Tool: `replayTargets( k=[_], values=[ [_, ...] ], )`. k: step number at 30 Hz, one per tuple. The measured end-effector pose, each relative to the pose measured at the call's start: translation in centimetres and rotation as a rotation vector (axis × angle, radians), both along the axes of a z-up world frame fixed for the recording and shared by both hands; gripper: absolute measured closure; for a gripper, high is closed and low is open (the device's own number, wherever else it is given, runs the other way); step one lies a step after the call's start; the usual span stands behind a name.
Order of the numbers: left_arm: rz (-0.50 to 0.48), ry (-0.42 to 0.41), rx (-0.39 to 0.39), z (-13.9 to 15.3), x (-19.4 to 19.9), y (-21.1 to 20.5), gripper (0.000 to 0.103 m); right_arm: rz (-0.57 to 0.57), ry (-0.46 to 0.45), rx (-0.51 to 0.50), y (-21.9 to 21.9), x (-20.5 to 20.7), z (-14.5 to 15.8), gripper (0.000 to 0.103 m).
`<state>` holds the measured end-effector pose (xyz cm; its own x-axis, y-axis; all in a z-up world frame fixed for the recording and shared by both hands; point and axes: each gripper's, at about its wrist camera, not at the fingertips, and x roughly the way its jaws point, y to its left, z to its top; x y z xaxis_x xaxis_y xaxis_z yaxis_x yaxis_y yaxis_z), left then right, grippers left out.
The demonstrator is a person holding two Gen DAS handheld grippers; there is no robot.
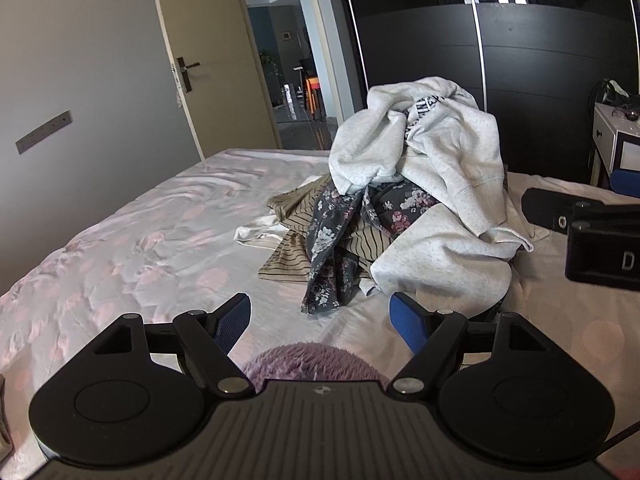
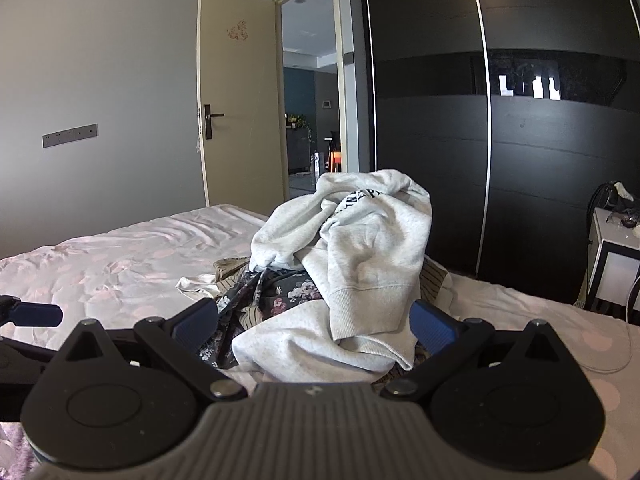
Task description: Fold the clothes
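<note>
A heap of unfolded clothes sits on the bed, toward its far right part, in front of the dark wardrobe. On top lies a light grey sweatshirt with black lettering showing in a fold, its body slumping down the near side of the heap. Under it, a dark floral garment trails toward the near edge, lying over a beige striped garment, and a pale satin piece pokes out to the left.

The left tongs hover low over the pink-dotted sheet just near of the heap, blue pads spread wide and gripping nothing. A purple fuzzy fabric shows directly beneath them (what it belongs to cannot be told).

The right tongs are likewise spread apart and empty, the near lobe of the sweatshirt filling the gap between their pads, though contact cannot be judged. They sit to the right of the left tongs, close beside them.

Far left, a cream door stands open onto a hallway. At far right stands a white nightstand.
</note>
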<state>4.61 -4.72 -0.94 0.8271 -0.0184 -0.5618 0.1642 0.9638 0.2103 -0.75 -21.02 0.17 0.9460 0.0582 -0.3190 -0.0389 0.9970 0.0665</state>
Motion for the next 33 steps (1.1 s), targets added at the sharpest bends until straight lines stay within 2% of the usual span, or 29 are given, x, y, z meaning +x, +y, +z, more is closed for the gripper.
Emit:
replayTargets(
  k=[3,7,13,19,21,23,33],
  values=[
    [-0.034,0.016,0.031,-0.1,1.6,-0.6,0.027,0.002,0.036,0.031,-1.1,2.1,-0.3,0.001],
    [-0.063,0.034,0.032,0.1,4.2,-1.0,0.027,-0.01,0.076,0.052,-2.7,5.7,-0.9,0.001],
    [-0.084,0.064,0.019,0.2,9.0,-1.6,0.027,-0.019,0.121,0.016,-3.9,12.2,-0.8,0.001],
    [-0.106,0.136,-0.023,-0.5,14.3,-2.4,0.027,-0.03,0.162,-0.024,-4.1,17.4,-1.0,0.001],
    [-0.116,0.146,-0.017,-0.7,15.7,-2.8,0.027,-0.031,0.178,-0.034,-4.2,19.0,-1.1,0.007],
    [-0.121,0.145,0.0,-1.0,16.9,-3.1,0.027,-0.034,0.195,-0.04,-4.2,20.8,-1.1,0.008],
    [-0.088,0.186,0.009,-2.2,21.5,-2.1,0.027,-0.043,0.223,-0.065,-4.0,27.5,-0.8,0.009]
  ],
)
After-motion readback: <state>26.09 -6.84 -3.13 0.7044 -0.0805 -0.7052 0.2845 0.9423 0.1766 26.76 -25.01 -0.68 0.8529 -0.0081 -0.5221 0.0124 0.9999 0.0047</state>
